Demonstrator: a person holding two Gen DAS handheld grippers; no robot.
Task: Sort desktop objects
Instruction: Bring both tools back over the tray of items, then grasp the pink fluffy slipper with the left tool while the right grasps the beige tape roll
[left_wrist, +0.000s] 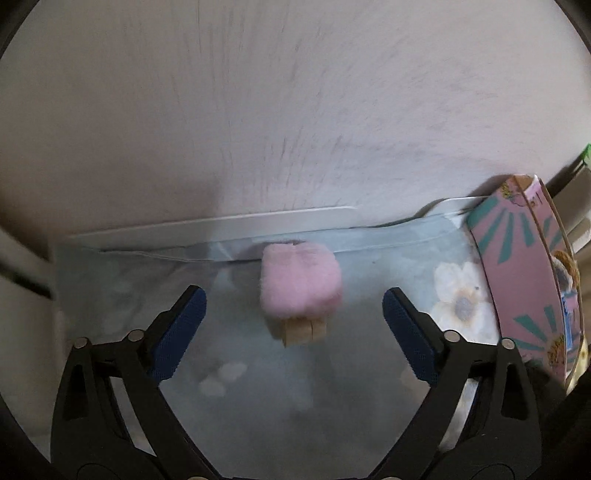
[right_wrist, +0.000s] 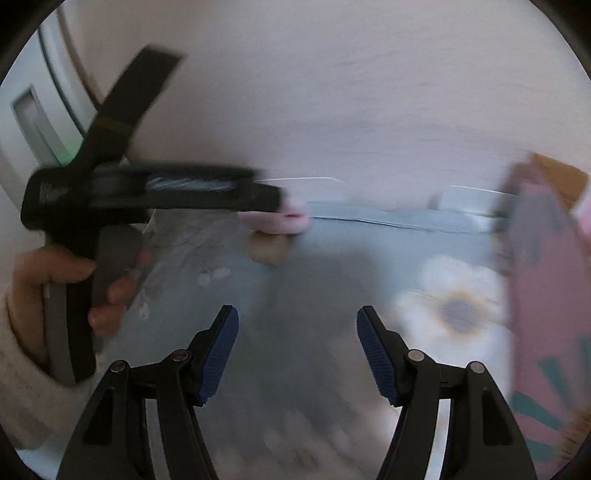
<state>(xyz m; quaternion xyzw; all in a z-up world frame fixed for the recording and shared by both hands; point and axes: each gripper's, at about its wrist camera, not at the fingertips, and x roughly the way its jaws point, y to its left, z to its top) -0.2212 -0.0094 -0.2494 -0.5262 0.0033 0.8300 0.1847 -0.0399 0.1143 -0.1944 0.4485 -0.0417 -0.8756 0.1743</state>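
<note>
A fluffy pink object with a tan block-like base rests on a pale blue floral cloth near the wall. My left gripper is open, its blue pads either side of the object and just short of it. My right gripper is open and empty above the cloth. In the blurred right wrist view the pink object lies far ahead, with the left gripper's body and the hand holding it at the left.
A pink box with teal rays stands upright at the right edge of the cloth; it also shows in the right wrist view. A white wall rises behind. A white strip lies along the cloth's far edge.
</note>
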